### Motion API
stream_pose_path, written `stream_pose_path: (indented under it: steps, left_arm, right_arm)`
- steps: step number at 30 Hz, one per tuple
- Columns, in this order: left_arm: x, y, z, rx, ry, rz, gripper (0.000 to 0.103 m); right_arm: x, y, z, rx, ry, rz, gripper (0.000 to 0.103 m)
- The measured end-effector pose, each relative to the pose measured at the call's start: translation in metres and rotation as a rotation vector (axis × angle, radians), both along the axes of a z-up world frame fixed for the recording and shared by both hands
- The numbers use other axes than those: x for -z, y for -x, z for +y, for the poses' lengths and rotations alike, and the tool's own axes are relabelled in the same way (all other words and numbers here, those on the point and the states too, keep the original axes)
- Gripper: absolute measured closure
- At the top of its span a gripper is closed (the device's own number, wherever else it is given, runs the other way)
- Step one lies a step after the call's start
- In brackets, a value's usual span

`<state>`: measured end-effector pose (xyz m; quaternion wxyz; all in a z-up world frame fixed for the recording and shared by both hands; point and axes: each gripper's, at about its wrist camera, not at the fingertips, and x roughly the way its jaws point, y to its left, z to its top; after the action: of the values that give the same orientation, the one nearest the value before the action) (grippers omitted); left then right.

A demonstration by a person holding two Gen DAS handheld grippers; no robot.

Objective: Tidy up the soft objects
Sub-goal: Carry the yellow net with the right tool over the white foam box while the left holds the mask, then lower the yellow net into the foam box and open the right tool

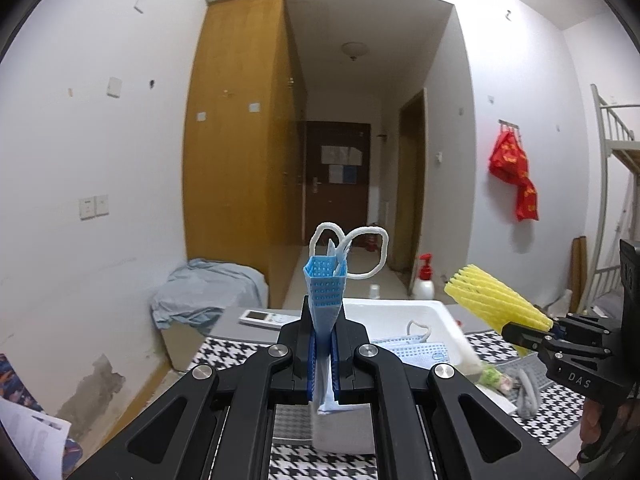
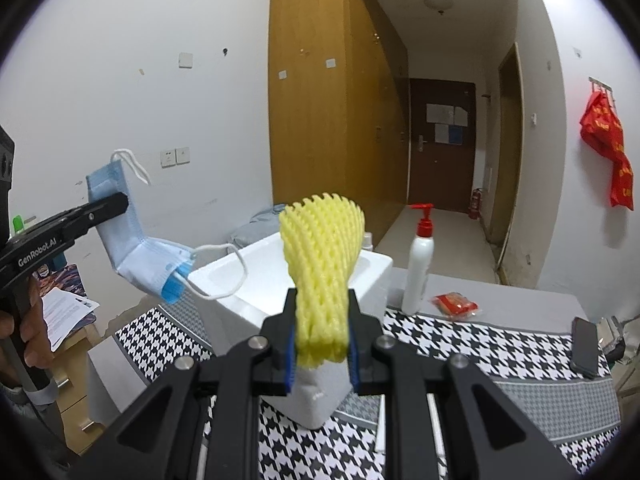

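"GenRobot.AI" left tongs (image 2: 120,202) clamped on blue mask (image 2: 148,260); "DAS" right tongs (image 1: 516,330) gripping yellow foam net (image 1: 496,300).

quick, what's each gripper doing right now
left gripper: closed on the blue face mask.
right gripper: closed on the yellow foam net.

Two grippers are in view, the left gripper (image 1: 323,344) and the right gripper (image 2: 322,350). Blue face masks number at least two: one held mask (image 1: 325,292) and one or more lying in the box (image 1: 424,350), their exact count unclear. There is one yellow foam net (image 2: 322,256), one white box (image 2: 376,268), one pump bottle (image 2: 418,264), one remote control (image 1: 266,319), one red packet (image 2: 456,304) and one phone (image 2: 585,346)
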<state>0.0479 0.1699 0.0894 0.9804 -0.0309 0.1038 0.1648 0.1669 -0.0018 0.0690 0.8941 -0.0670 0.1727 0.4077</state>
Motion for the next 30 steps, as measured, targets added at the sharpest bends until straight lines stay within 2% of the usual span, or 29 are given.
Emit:
stream_pose_path:
  steps: [11,26,28,30]
  left_arm:
    - [0.011,0.019,0.022,-0.093,0.023,0.009,0.097]
    - [0.019,0.024,0.039,-0.142,0.044,0.026,0.097]
    - [0.018,0.023,0.041,-0.142,0.046,0.025,0.097]
    - [0.018,0.022,0.042,-0.144,0.048,0.024,0.097]
  right_arm:
    - [0.000,-0.012,0.039,-0.061,0.026,0.031,0.079]
    - [0.005,-0.030,0.079,-0.073,0.065,0.052,0.079]
    - [0.006,-0.033,0.081,-0.070,0.069,0.050,0.073]
    - [0.007,-0.035,0.084,-0.061,0.079,0.046,0.053]
